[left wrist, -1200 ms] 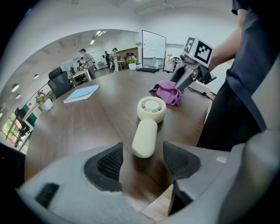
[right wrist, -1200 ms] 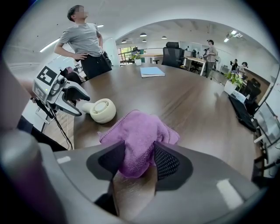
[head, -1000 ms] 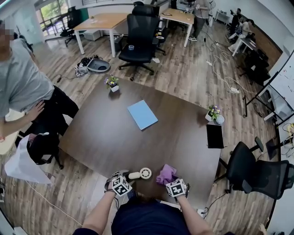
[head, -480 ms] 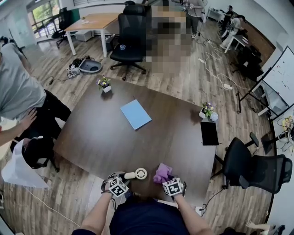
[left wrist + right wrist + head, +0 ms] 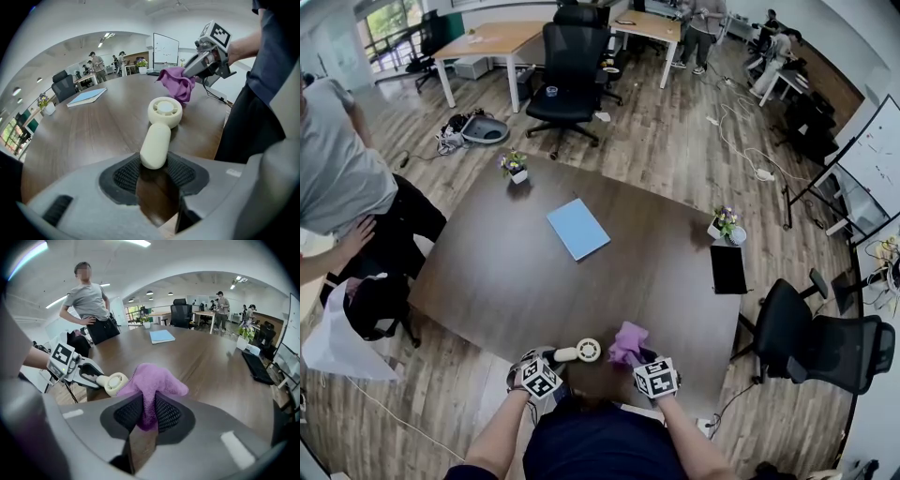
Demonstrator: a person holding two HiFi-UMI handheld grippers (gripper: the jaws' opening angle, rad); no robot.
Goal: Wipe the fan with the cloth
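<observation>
Two grippers work at the near edge of the dark wooden surface (image 5: 534, 272); at the far left a bystander (image 5: 337, 178) in a grey shirt stands beside it; a blue book (image 5: 578, 228) lies flat near the middle, well apart from the work. The left gripper (image 5: 551, 358) (image 5: 153, 168) is clamped on the handle end of the cream fan (image 5: 581, 352) (image 5: 159, 131); the fan lies on the surface with its round head pointing to the right. Just beside that head hangs the purple cloth (image 5: 628, 342) (image 5: 152, 385), bunched and raised off the wood; whether it touches the fan I cannot tell. The right gripper (image 5: 639, 360) (image 5: 147, 416) points steeply down; its jaws are closing, with a fold of the cloth pinched between the pads. Farther right stands a black chair (image 5: 806, 337).
</observation>
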